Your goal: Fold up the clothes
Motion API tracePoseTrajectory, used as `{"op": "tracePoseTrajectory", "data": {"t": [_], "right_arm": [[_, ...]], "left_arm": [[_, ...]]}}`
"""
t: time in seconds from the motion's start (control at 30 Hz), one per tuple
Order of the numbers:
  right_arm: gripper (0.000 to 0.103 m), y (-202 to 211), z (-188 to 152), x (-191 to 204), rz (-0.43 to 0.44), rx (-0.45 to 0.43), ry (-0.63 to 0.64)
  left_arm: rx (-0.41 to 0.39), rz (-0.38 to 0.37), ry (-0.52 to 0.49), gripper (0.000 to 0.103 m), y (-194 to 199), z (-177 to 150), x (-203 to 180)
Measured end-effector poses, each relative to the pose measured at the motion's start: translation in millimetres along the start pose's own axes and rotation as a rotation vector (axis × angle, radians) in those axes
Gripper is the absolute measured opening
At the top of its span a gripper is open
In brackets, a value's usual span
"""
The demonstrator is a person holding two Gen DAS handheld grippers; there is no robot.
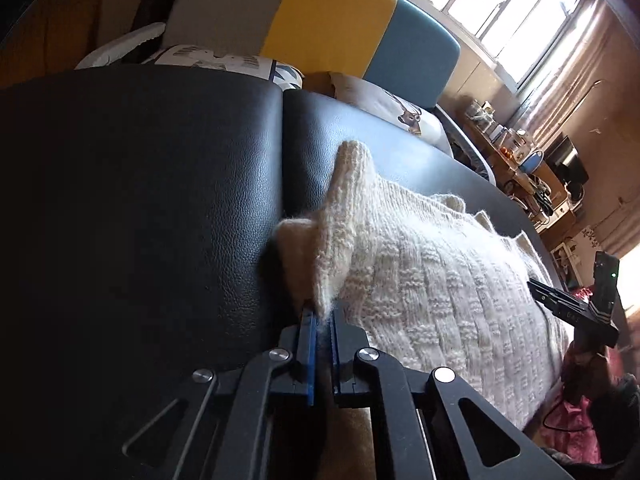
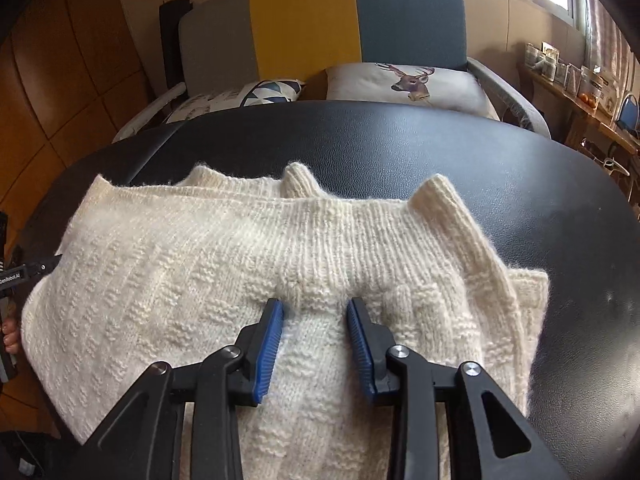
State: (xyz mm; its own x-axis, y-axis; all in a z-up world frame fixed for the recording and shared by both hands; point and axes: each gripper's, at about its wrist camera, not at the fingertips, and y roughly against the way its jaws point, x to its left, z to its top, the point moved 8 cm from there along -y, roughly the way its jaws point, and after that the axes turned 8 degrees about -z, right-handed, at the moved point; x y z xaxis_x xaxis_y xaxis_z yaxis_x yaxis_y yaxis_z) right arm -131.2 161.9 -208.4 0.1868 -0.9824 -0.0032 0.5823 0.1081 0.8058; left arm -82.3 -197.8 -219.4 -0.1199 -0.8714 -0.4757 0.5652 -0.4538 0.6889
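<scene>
Left gripper (image 1: 322, 316): jaws almost together, pinching a fuzzy edge of the cream knit sweater (image 1: 432, 280) between the blue pads (image 1: 308, 332).
Right gripper (image 2: 315, 308): jaws partly apart, tips resting on the knit, a small pucker of the ribbed band between them; whether the pads press it, I cannot tell.
Sweater: spread flat on the black padded surface (image 2: 440, 152), reaching ahead of and to both sides of the right jaws.
Cuff (image 1: 352, 160): sticking up beyond the left jaws.

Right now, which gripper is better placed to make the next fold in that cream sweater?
Probably the left gripper: it pinches the cream knit sweater's edge. The right gripper is open over the middle.
</scene>
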Motion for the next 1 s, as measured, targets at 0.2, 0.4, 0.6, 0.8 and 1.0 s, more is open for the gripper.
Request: {"op": "tracePoseTrajectory", "data": {"t": [0.2, 0.4, 0.6, 0.8, 1.0], "right_arm": [[0.034, 4, 4, -1, 0.007, -0.002, 0.006], [0.034, 31, 7, -12, 0.055, -0.01, -0.03], [0.034, 28, -26, -34, 0.043, 0.077, -0.047], [0.034, 37, -34, -27, 0.016, 0.097, 0.0], [0.034, 61, -19, -17, 0.038, 0.017, 0.014]], "left_arm": [[-0.078, 0.08, -0.047, 0.014, 24, 18, -24], [-0.002, 0.039, -0.127, 0.019, -2, 8, -63], [0.029, 0.084, -0.133, 0.022, -16, -14, -51], [0.014, 0.032, -0.081, 0.022, -7, -17, -51], [-0.02, 0.043, -0.037, 0.043, 22, -3, -26]]}}
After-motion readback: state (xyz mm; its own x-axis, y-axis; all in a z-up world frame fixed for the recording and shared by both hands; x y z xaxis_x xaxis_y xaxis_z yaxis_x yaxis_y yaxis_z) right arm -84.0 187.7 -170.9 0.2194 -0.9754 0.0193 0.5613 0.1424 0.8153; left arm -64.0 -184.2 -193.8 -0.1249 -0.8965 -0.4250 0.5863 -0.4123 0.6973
